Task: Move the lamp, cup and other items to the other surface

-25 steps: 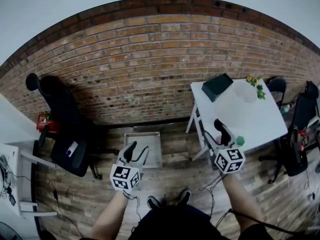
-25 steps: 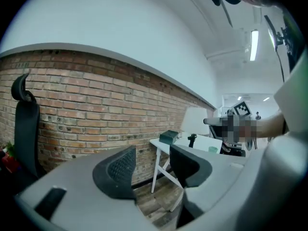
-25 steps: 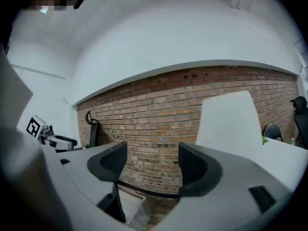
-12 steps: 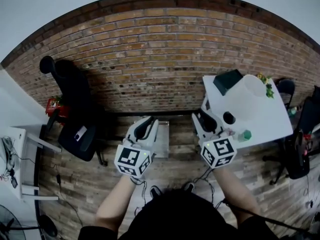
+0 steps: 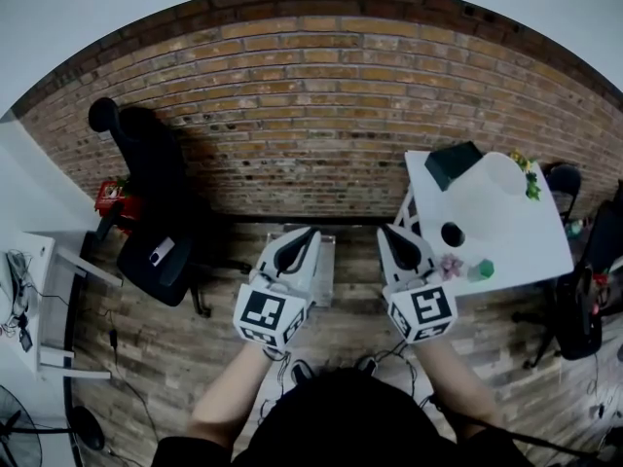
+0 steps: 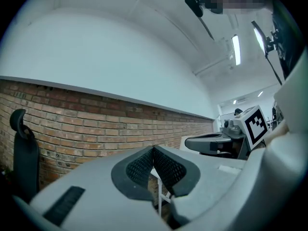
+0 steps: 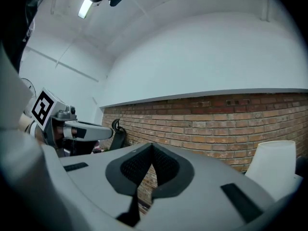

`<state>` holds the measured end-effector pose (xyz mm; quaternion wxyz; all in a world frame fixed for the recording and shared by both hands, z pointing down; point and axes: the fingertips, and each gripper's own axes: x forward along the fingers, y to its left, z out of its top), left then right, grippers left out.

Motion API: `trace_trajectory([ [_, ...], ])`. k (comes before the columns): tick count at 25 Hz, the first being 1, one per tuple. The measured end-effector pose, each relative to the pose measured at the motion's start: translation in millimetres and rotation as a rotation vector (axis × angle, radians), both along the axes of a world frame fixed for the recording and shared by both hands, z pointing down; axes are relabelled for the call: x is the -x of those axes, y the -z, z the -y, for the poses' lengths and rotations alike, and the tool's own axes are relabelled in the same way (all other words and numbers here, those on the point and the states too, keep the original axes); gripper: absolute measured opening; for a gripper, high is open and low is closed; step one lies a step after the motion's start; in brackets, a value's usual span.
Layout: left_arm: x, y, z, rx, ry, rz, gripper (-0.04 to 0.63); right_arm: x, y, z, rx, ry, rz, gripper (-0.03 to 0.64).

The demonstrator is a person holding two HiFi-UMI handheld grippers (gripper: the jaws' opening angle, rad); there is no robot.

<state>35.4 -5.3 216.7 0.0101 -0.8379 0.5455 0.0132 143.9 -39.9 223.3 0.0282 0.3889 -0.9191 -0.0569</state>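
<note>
The left gripper and right gripper have just closed, fingers together on nothing. Both face the brick wall.

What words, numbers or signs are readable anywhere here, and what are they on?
No readable words or numbers anywhere.
Cube on the left claw, cube on the right claw, both claws just closed, empty: black-and-white square patterns, no letters.
Red thing at far left: print, if any, too small to read.
</note>
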Motion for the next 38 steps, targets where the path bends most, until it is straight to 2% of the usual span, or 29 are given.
trace_trajectory([
  [38, 9.7, -11.1, 11.9, 0.035, 0.006, -0.01, 0.006, -6.6, -4.0, 15.0, -0.031, -0.044, 0.005, 0.003],
])
